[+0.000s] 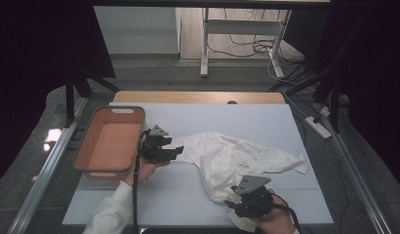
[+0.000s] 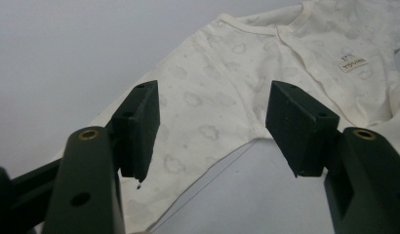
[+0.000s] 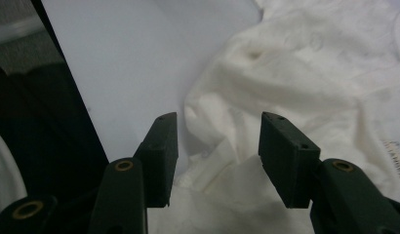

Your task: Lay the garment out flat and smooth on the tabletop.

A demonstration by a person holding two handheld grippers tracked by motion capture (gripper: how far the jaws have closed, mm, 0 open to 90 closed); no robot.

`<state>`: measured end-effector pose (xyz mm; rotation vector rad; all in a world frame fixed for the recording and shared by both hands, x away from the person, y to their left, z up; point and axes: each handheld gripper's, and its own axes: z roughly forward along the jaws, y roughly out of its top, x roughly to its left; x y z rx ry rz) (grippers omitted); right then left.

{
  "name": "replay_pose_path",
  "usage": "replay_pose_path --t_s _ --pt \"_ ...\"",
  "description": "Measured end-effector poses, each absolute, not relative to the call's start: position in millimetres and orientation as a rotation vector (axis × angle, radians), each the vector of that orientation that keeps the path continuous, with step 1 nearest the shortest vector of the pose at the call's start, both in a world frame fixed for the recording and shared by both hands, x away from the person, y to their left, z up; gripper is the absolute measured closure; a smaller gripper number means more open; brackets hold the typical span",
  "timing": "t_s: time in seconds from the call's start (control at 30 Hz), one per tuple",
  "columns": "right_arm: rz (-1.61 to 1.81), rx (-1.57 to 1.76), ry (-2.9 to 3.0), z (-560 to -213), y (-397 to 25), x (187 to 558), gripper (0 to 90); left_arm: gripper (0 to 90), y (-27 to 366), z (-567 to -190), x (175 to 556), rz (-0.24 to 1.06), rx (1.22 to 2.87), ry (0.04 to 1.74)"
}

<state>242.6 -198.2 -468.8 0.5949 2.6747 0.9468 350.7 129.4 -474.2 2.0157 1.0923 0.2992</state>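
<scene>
The white garment (image 1: pixel 237 158) lies spread on the table (image 1: pixel 266 119); left gripper (image 1: pixel 174 151) hovers released over its sleeve, right gripper (image 1: pixel 229 204) gapes over its near hem, apparently not touching

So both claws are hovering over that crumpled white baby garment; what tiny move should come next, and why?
Probably lower the left gripper and close it on the sleeve of the white cloud-print baby garment. Its jaws stand open with the sleeve lying flat between them, not yet pinched. The right gripper is open too, over the bunched hem.
</scene>
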Motion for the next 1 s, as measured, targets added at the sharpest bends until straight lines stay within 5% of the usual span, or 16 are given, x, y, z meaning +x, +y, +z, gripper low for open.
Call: replay_pose_path --t_s 0.23,0.53,1.0 --pt "0.853 0.603 2.727 -484 -195 245 53.5 37.8 129 -474 351 0.299 2.016 1.094" --pt "0.749 0.593 2.758 -493 -194 247 82.4 37.8 130 -475 351 0.3 2.016 1.096" --pt "1.191 0.503 2.759 -449 -177 219 81.8 37.8 131 -474 351 0.306 2.014 1.094"
